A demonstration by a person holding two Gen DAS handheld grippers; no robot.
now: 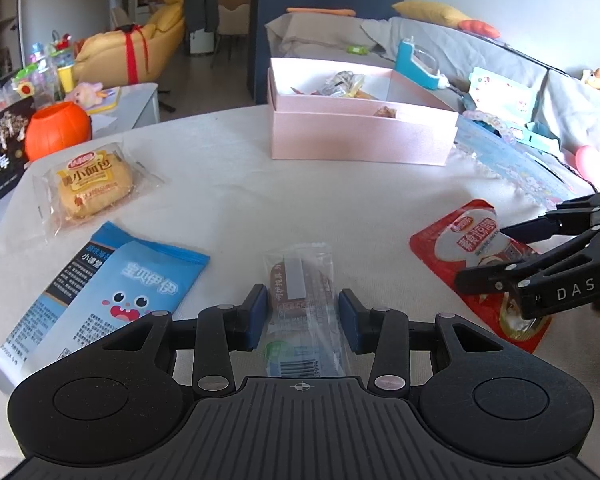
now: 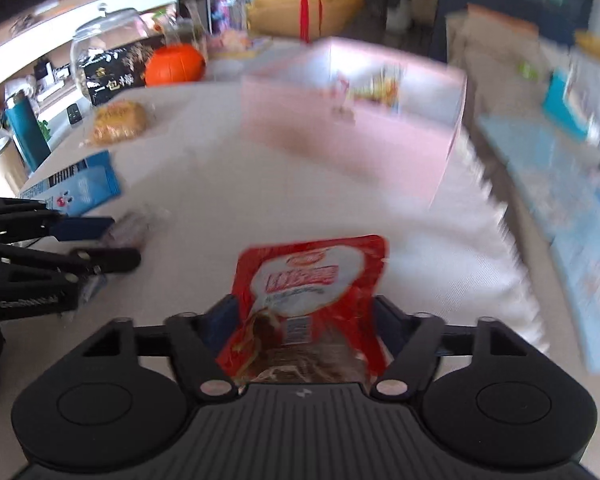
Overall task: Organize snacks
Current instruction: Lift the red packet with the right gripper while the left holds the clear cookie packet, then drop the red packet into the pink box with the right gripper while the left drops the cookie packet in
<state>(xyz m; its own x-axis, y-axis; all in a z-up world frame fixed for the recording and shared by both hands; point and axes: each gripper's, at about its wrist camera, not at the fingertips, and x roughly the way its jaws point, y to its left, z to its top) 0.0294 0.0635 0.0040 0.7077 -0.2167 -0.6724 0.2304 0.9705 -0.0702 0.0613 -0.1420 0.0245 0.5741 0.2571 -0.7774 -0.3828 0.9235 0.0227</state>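
Note:
A brown snack in a clear wrapper [image 1: 300, 280] lies on the white table [image 1: 260, 200], and my left gripper [image 1: 303, 316] is shut on it, blue pads against its sides. To the right, a red pouch [image 1: 452, 240] rests on the cloth. My right gripper [image 1: 488, 256] straddles it with a finger on each long edge. In the blurred right wrist view the red pouch [image 2: 312, 276] fills the gap of the right gripper [image 2: 306, 316]. The left gripper [image 2: 112, 242] shows at the left. An open pink box [image 1: 360, 140] with several snacks stands at the back.
A wrapped bread bun [image 1: 94, 188] and a blue packet [image 1: 112, 292] lie at the left. An orange pumpkin pot [image 1: 56, 130] and a black bag [image 1: 0, 164] sit at the far left edge. A sofa with toys runs along the right, past the table edge.

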